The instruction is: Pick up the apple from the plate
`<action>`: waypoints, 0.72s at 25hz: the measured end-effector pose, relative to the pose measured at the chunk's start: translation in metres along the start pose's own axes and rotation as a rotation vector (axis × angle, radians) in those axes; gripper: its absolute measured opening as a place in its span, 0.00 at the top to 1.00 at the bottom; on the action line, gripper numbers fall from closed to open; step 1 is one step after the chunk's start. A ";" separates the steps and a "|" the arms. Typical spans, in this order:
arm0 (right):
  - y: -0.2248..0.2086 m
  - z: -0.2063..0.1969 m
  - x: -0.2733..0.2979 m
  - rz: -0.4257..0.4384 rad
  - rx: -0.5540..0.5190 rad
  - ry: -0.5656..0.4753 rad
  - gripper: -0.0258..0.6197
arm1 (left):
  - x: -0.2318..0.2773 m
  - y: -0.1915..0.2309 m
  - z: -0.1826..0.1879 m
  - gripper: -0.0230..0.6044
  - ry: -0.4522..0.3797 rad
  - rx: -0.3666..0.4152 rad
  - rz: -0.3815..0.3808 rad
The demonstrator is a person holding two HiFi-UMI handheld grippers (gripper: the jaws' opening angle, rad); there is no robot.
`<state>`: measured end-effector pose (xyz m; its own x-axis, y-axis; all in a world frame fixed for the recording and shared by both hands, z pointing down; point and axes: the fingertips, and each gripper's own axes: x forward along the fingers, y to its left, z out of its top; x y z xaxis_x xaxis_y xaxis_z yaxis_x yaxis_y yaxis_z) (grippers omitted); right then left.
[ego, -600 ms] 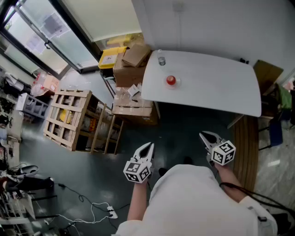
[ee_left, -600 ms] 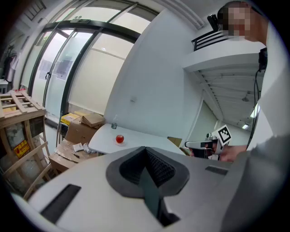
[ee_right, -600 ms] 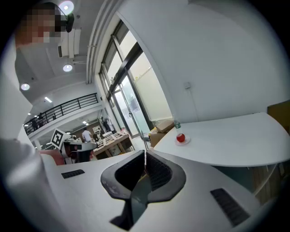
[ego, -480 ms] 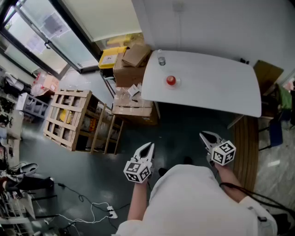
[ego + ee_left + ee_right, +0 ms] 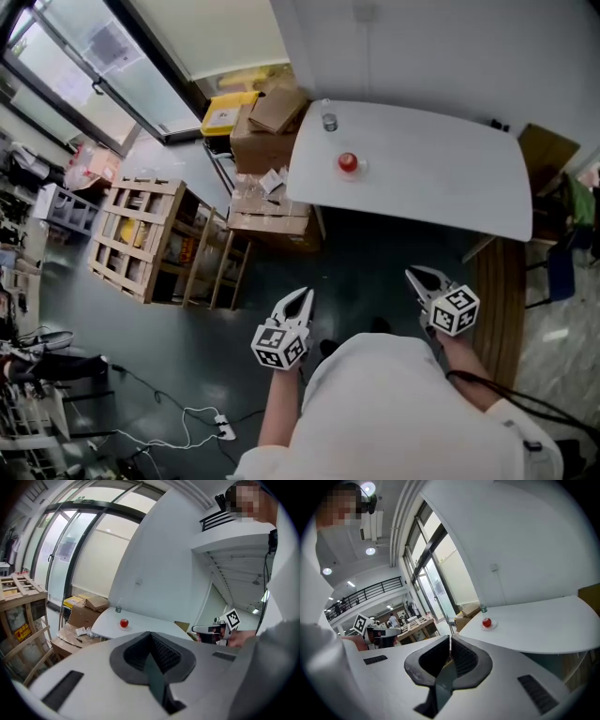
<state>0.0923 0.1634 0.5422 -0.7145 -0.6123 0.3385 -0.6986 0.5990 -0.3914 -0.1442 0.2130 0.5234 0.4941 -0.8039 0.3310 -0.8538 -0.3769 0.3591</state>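
Both grippers are out in front of the person, over the dark floor (image 5: 187,366) and well short of the white surface (image 5: 422,178). The left gripper (image 5: 302,295) has its jaws pressed together with nothing between them, and its own view shows the two dark pads meeting in a single line. It's the same on the other side: the right gripper (image 5: 413,274) has its jaws closed tip to tip and carries nothing. Both point slightly downward toward the surface ahead.

The red apple (image 5: 348,163) sits on its small white plate (image 5: 492,626) near the far left part of the surface, well apart from either gripper. A small clear bottle (image 5: 328,122) stands upright just beyond the apple, close to the surface's back corner.

Off the left edge of the surface, cardboard boxes (image 5: 267,127) are stacked on the floor, with a yellow box (image 5: 223,116) beside them. Wooden crates (image 5: 141,239) stand further left. In the left gripper view the right gripper (image 5: 213,631) shows off to the side.
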 end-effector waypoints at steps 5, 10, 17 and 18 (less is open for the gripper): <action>-0.011 -0.001 -0.002 0.016 0.019 0.007 0.90 | 0.004 -0.005 -0.005 0.96 0.000 -0.008 0.023; -0.028 0.002 -0.010 0.038 0.018 0.021 0.90 | 0.012 -0.016 -0.006 0.96 -0.009 -0.022 0.050; -0.052 0.000 -0.018 0.081 0.000 0.046 0.90 | 0.029 -0.032 -0.012 0.96 -0.038 -0.045 0.068; -0.055 0.000 -0.019 0.085 -0.001 0.051 0.90 | 0.031 -0.034 -0.013 0.96 -0.037 -0.048 0.073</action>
<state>0.1443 0.1428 0.5574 -0.7720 -0.5321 0.3477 -0.6356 0.6481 -0.4194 -0.0976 0.2074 0.5330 0.4241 -0.8450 0.3257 -0.8778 -0.2951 0.3773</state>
